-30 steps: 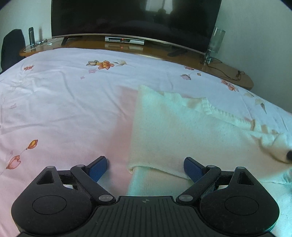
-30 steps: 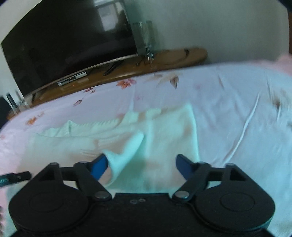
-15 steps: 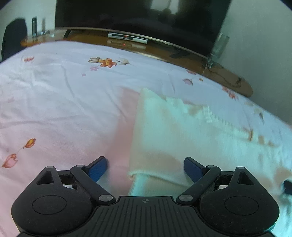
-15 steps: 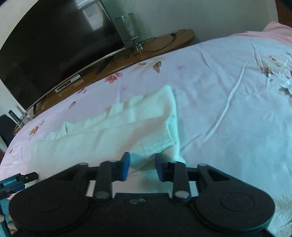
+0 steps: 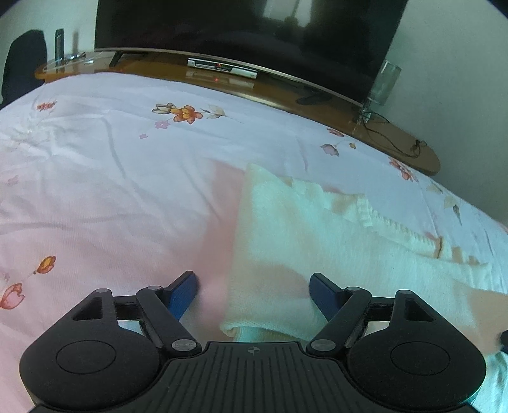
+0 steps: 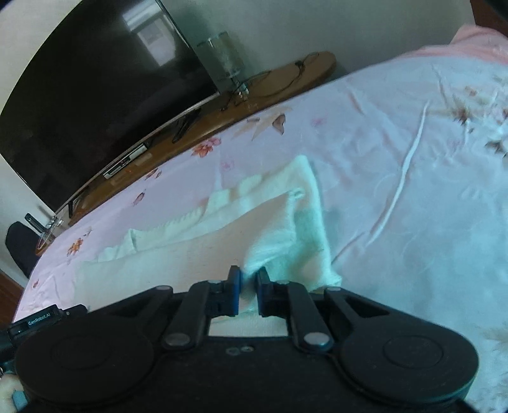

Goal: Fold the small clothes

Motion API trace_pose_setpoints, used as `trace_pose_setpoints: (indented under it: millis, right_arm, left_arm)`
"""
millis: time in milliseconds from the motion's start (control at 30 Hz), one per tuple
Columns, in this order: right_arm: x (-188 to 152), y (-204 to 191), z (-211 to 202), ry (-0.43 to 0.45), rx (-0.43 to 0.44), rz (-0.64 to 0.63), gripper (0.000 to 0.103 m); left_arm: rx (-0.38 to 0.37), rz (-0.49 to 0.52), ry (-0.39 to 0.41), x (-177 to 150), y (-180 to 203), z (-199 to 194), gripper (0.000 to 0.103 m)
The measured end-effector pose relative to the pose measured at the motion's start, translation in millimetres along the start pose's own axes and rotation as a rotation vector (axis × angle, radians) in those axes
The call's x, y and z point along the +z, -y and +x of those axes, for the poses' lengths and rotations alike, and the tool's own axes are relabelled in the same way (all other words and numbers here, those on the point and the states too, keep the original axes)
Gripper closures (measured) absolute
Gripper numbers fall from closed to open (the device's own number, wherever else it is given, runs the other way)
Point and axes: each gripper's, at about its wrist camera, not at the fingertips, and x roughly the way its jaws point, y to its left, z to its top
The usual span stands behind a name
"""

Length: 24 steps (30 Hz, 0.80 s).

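Left wrist view: low over the bed (image 5: 127, 190), facing the television (image 5: 238, 25). Right wrist view: equally low, angled left. Both share the white garment (image 5: 317, 241) (image 6: 190, 254) and television (image 6: 95, 104).

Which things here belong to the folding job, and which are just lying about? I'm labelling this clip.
Job:
- white knit garment, lying on the bed
- right gripper, shut on its lifted corner
- left gripper, open at its other end
- floral bedsheet, the work surface

Lying about:
- TV
- set-top box
- glass vase
- cable
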Motion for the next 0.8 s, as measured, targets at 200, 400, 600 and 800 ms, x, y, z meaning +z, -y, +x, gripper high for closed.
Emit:
trace_pose_setpoints:
  millis: [200, 400, 600, 800]
  right_arm:
    - [-6, 12, 15, -0.110, 0.100, 0.091, 0.058]
    - [3, 12, 8, 0.017, 0.090, 0.142, 0.068]
    - [3, 6, -6, 0.057, 0.004, 0.042, 0.091]
    - [2, 22, 9, -0.021, 0.046, 0.098, 0.070]
  left_arm:
    - [0.005, 0.025, 0.003, 0, 2, 1, 0.025]
    - [0.009, 0.044, 0.012, -2, 3, 1, 0.025]
    - [0.007, 0.046, 0.015, -2, 3, 1, 0.025]
    - [-0.014, 0.011, 0.005, 8, 0, 5, 0.025]
